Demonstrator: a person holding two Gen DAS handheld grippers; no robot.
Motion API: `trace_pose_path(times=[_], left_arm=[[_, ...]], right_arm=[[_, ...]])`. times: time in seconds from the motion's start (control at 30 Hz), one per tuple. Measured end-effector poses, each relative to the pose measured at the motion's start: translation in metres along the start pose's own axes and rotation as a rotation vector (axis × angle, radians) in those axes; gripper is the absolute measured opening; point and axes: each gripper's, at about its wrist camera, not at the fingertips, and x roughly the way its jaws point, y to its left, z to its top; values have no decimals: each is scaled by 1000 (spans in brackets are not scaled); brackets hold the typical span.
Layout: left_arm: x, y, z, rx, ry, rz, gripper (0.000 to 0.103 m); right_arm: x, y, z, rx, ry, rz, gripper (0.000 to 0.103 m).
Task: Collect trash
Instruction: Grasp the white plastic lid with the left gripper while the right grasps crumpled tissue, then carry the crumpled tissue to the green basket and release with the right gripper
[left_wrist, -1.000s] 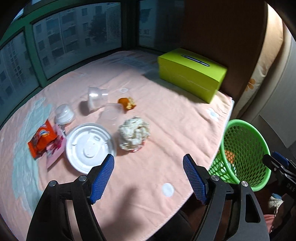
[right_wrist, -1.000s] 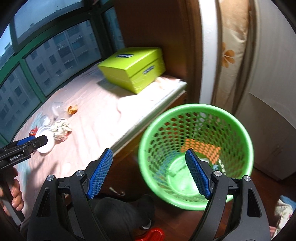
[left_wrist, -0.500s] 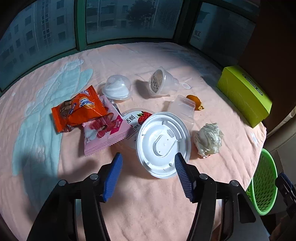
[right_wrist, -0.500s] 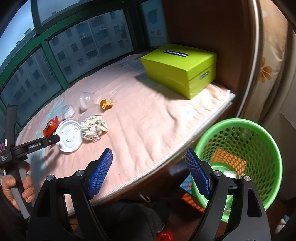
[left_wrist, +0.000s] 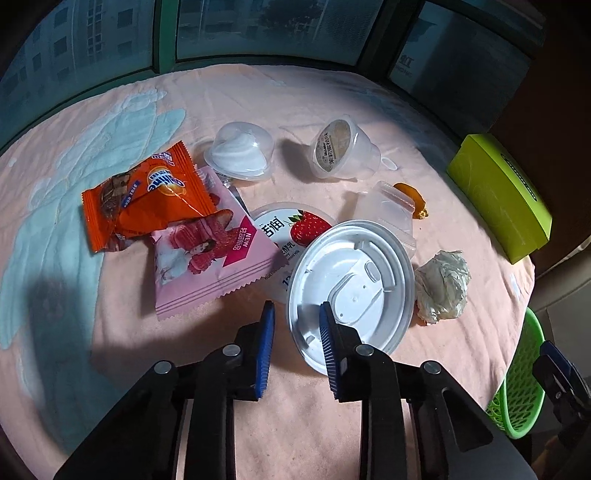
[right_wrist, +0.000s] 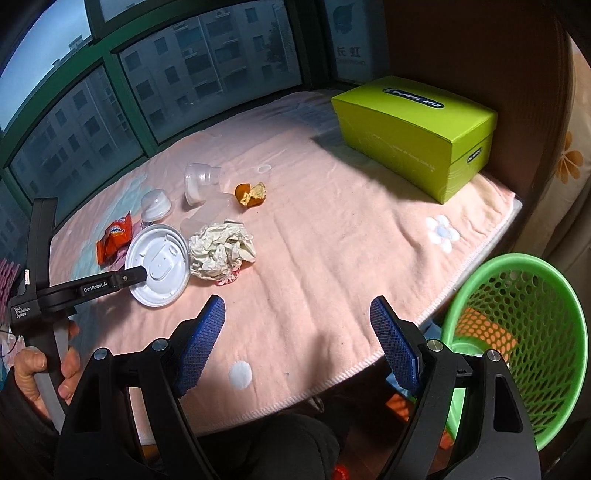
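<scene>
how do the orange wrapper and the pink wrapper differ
The orange wrapper is crinkled and bulging; the pink wrapper lies flatter with neat crimped edges. The orange wrapper sits farther left and overlaps the pink wrapper's top corner, while the pink wrapper overlaps the strawberry lid. The orange wrapper shows a blue logo; the pink wrapper shows wafer pictures. Both are snack packets lying on the pink blanket.

I read "NEW" on the pink wrapper (left_wrist: 207, 258), upside down to me. The left claw (right_wrist: 146, 274) carried "GenRobot.AI" along its arm and "Data Acquisition System" on its body. The window sign (right_wrist: 349, 55) read "长虹". The strawberry lid (left_wrist: 291, 229) showed "12" and Chinese characters I could not make out. The green box (right_wrist: 413, 133) had lettering too distorted to read.
</scene>
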Motion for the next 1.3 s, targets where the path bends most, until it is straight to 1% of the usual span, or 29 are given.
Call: trace_pose_path(times=[0.07,0.1,0.33,0.53,0.77,0.87,0.97,1.07,1.1,1.17,1.23,1.27,1.3], left_arm=[[-1,0,1,-1,-3,-16,13],[-2,0,1,-2,-3,-18,7],[-15,3,-2,-3,-14,-24,6],[-44,5,-7,19,-53,-34,5],[-77,13,-7,37,-110,-8,5],[-83,18,-7,32,-121,-1,5],[-87,20,-6,33,-124,-1,5],[-90,21,-6,37,-126,0,5],[-90,21,-6,36,-126,0,5],[-90,22,-6,33,-126,3,5],[-90,24,-5,25,-123,5,5],[-89,25,-5,24,-123,3,5],[-89,24,-5,26,-123,3,5]], right_arm=[[4,4,1,-10,5,6,80],[6,6,2,-16,5,11,80],[18,16,8,-47,14,30,80],[35,24,16,-71,28,82,80],[63,36,29,-75,62,157,80],[76,41,34,-81,69,170,80],[90,47,37,-101,80,156,80],[104,47,39,-92,97,149,80],[107,46,39,-87,104,147,77],[111,45,38,-77,115,171,73],[112,45,36,-81,111,172,69],[110,46,36,-84,107,180,62],[107,46,35,-85,106,190,59]])
